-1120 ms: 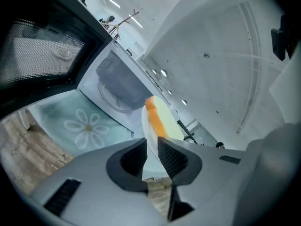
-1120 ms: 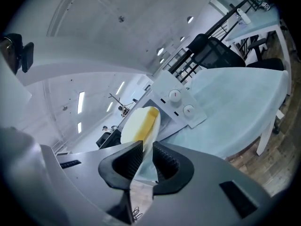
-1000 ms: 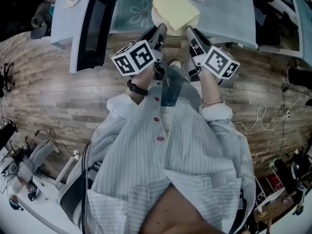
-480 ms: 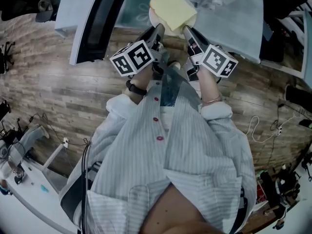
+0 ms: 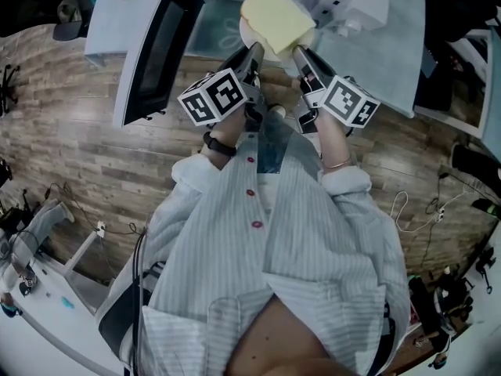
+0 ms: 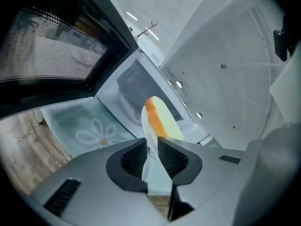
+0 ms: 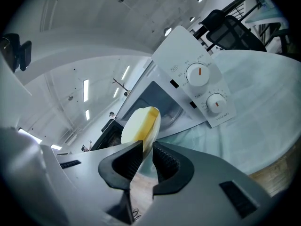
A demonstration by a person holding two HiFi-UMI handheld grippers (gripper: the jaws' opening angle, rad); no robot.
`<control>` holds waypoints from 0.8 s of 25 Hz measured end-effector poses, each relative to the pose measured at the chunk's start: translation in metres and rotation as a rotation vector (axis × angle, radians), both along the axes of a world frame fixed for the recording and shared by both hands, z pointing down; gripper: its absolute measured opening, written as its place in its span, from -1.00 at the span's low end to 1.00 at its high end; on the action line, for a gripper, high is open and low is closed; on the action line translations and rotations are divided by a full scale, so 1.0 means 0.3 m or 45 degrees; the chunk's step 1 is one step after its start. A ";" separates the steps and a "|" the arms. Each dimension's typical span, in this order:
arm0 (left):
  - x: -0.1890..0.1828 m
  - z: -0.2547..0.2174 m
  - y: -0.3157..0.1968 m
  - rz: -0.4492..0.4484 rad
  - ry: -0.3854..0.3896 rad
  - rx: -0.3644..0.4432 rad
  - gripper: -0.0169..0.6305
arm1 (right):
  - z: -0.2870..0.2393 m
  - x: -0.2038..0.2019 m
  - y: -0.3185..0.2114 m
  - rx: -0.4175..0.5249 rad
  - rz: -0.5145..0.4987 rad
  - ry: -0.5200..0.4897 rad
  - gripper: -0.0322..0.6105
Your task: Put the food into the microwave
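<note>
The food (image 5: 275,19), a pale-yellow square slice, lies on a thin white round plate (image 6: 147,135) whose near rim your left gripper (image 5: 254,48) and right gripper (image 5: 300,52) each pinch between ribbed dark pads (image 6: 133,160), before the boxy white microwave (image 7: 202,84), its door open.

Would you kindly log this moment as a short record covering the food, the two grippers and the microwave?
food: pale yellow slice lying on a white plate
left gripper: shut on the plate's left rim
right gripper: shut on the plate's right rim
plate position: held by both grippers in front of the microwave
microwave door: open, swung to the left
surface: flowered tablecloth under the microwave
</note>
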State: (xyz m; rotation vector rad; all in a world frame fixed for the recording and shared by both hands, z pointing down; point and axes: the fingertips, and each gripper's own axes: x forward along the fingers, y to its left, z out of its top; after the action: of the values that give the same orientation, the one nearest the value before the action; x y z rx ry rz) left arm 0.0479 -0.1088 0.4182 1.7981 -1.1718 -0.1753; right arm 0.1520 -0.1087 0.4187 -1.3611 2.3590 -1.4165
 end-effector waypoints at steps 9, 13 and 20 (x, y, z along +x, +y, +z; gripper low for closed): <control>-0.006 0.036 -0.085 0.018 0.011 -0.021 -0.74 | 0.047 -0.014 -0.078 -0.045 0.009 -0.003 -0.65; -0.012 0.059 -0.124 0.026 0.004 -0.038 -0.74 | 0.068 -0.018 -0.116 -0.064 0.015 0.002 -0.65; -0.015 0.100 -0.176 0.055 -0.022 -0.047 -0.73 | 0.110 -0.023 -0.161 -0.077 0.037 0.008 -0.65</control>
State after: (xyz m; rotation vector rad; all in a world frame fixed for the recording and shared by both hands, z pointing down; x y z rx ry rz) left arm 0.0434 -0.1617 0.4481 1.7948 -1.1402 -0.1122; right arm 0.1450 -0.1570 0.4517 -1.4103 2.3086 -1.4891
